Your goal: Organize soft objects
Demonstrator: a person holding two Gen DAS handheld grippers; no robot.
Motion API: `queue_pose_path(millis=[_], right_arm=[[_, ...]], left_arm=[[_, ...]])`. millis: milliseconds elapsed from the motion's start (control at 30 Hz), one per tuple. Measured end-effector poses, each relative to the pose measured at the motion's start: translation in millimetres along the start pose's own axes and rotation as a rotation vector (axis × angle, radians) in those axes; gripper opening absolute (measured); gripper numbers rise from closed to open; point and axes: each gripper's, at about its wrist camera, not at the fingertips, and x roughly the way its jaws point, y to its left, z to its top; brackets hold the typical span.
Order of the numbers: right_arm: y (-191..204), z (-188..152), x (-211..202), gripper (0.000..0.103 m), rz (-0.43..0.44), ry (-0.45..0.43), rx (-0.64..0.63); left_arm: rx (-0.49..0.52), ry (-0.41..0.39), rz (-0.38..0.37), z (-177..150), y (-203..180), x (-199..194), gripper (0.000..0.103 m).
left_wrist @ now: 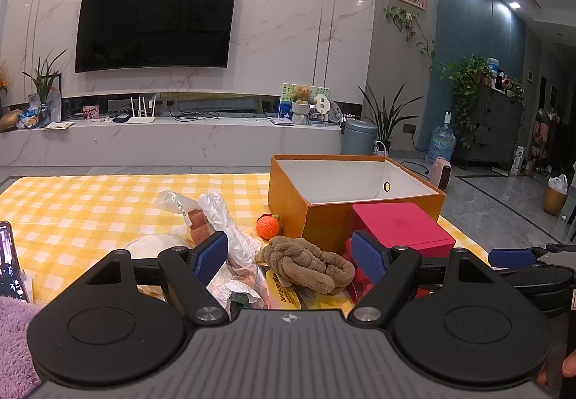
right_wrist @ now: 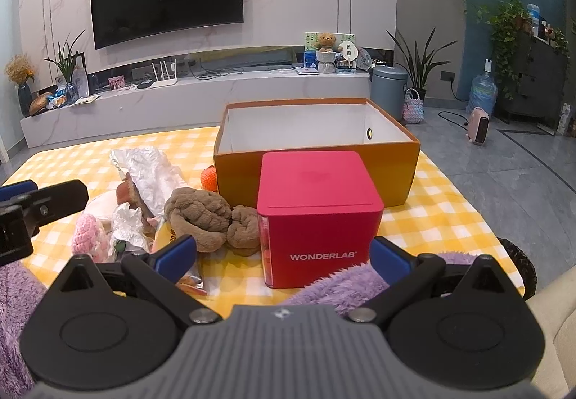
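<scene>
One brown plush knot (left_wrist: 306,264) lies coiled beside the orange box (left_wrist: 324,219).

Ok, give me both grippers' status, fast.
Left gripper: open, holding nothing, above the brown plush knot.
Right gripper: open, holding nothing, before the red box.

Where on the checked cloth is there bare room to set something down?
Bare cloth lies left of the wrapper pile, and more right of the orange box. Crowded around the brown plush and red box.
</scene>
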Motion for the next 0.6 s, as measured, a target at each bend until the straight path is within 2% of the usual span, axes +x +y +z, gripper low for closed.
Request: queue_pose_path(millis=[600], right_arm=[[-0.3,-1.1,2.5,0.100,0.006,0.012,0.005]], left_arm=[[-0.005,0.017,-0.001,-0.8,1.1,0.7,0.092]])
